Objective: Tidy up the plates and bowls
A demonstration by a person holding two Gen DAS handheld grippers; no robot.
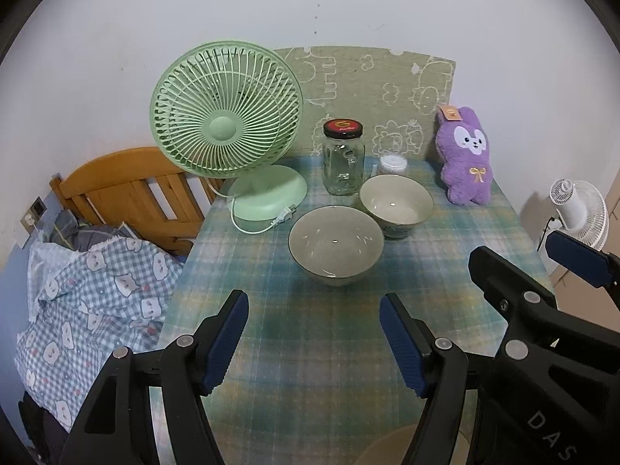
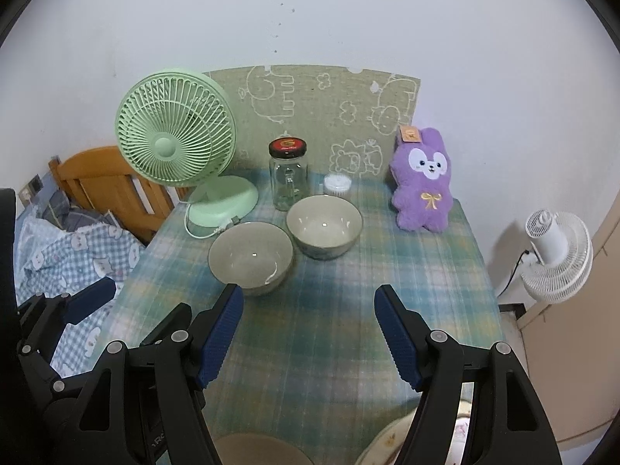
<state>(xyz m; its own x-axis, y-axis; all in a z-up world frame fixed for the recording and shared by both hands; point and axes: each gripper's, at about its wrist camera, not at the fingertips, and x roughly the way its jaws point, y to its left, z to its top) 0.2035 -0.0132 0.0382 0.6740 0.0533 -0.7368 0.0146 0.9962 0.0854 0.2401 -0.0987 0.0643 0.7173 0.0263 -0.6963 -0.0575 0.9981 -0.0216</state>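
Note:
Two grey-green bowls stand side by side on the plaid tablecloth: a nearer one [image 1: 335, 246] [image 2: 250, 254] and a farther one [image 1: 395, 203] [image 2: 323, 226] with a patterned outside. My left gripper [image 1: 313, 310] hovers open above the cloth, short of the nearer bowl, with nothing between its blue pads. My right gripper [image 2: 308, 298] is open too, empty, just right of that bowl. Each gripper also shows in the other's view: the right gripper [image 1: 531, 259], the left gripper [image 2: 135, 306]. A tan plate rim [image 2: 259, 449] and a patterned plate rim [image 2: 383, 445] peek in at the table's near edge.
Behind the bowls stand a green desk fan [image 1: 226, 128] with its cord and plug on the cloth, a glass jar [image 1: 343, 159] with a red-black lid, a small cotton-swab tub [image 1: 393, 163] and a purple plush rabbit [image 1: 465, 159]. A bed lies left, a white fan [image 2: 554, 255] right.

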